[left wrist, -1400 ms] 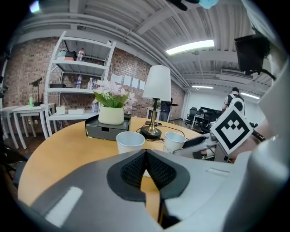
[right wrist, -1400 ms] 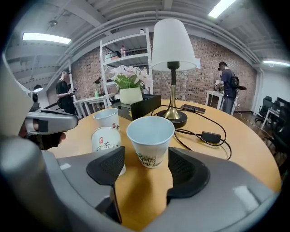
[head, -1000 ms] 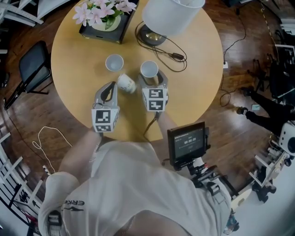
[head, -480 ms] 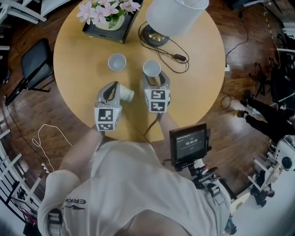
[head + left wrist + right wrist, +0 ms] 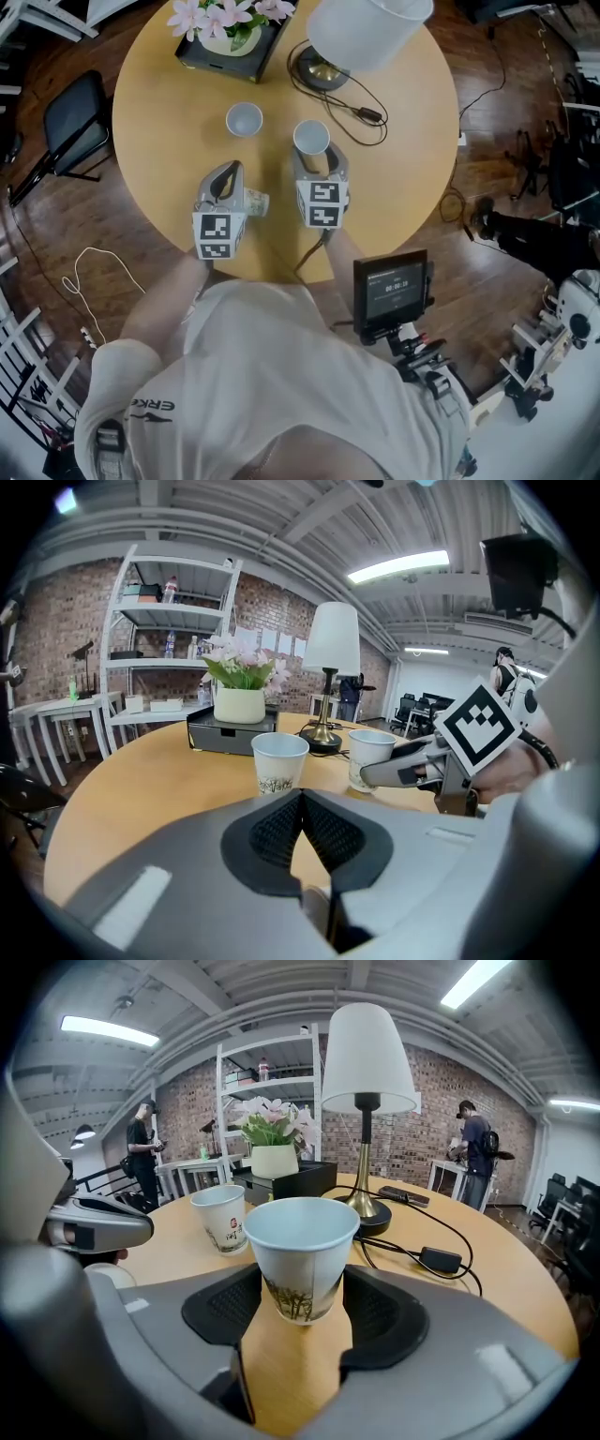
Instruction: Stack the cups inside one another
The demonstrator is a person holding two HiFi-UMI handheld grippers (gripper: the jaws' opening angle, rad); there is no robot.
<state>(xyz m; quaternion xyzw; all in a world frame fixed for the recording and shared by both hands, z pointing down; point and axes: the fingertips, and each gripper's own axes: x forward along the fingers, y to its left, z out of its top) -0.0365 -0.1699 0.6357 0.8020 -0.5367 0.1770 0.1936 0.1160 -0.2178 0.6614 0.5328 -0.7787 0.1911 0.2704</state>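
Observation:
Three white paper cups are on the round wooden table (image 5: 150,141). One cup (image 5: 244,119) (image 5: 279,761) (image 5: 222,1216) stands upright and free beyond my left gripper. A second upright cup (image 5: 311,139) (image 5: 300,1251) (image 5: 370,757) sits between the pads of my right gripper (image 5: 312,155) (image 5: 300,1290). Those jaws have just been closing and now press on its sides. The third cup (image 5: 255,201) lies on its side, close against the right flank of my left gripper (image 5: 228,174) (image 5: 300,803). That gripper's pads meet at the tips with nothing between them.
A table lamp (image 5: 367,30) stands at the back with its base (image 5: 319,70), and its cable and adapter (image 5: 367,114) trail right of the held cup. A flower box (image 5: 230,33) is at the back left. A black chair (image 5: 70,122) stands left of the table.
The right jaws have narrowed onto the upright cup. The lying cup has shifted from ahead of the left gripper's tip back along its right side, toward me.

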